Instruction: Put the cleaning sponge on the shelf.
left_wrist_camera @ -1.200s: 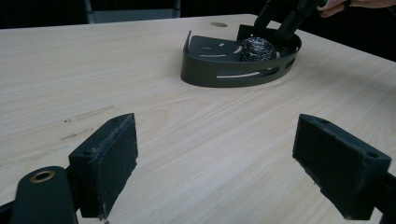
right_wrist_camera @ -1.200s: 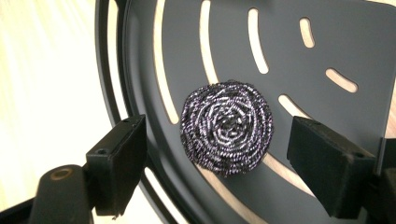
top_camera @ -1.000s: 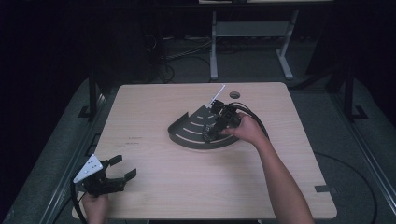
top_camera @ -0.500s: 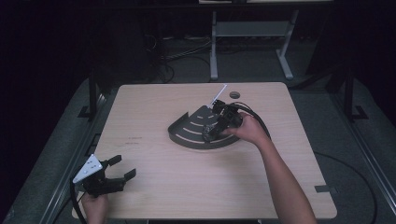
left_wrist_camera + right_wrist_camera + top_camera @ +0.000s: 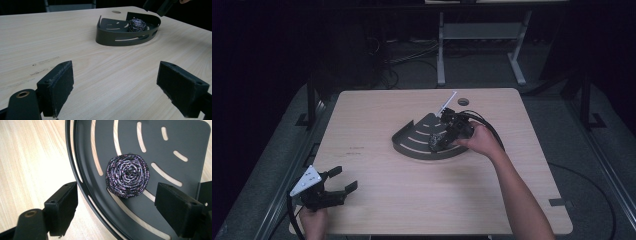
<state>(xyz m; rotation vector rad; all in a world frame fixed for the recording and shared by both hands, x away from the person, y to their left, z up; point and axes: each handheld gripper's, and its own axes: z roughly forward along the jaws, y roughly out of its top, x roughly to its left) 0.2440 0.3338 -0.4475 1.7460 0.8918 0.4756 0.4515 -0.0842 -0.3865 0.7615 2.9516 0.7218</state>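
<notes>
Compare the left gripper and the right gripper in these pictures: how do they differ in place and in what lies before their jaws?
The left gripper sits at the table's near left corner, over bare wood; the right gripper hangs over the dark slotted tray. Bare table lies between the left gripper's pads; a metal scourer lies between and beyond the right gripper's, untouched. Both stand open, with black pads.

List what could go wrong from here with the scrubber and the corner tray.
1. The right gripper hangs open above the steel scrubber, and one jaw stands outside the corner tray's curved wall. Going straight down, it might hit the wall and shove the tray.
2. The scrubber is round and springy; a shallow pinch could let it slip or roll across the slotted floor.
3. The left gripper sits open, far off, so nothing steadies the tray if it slides.
</notes>
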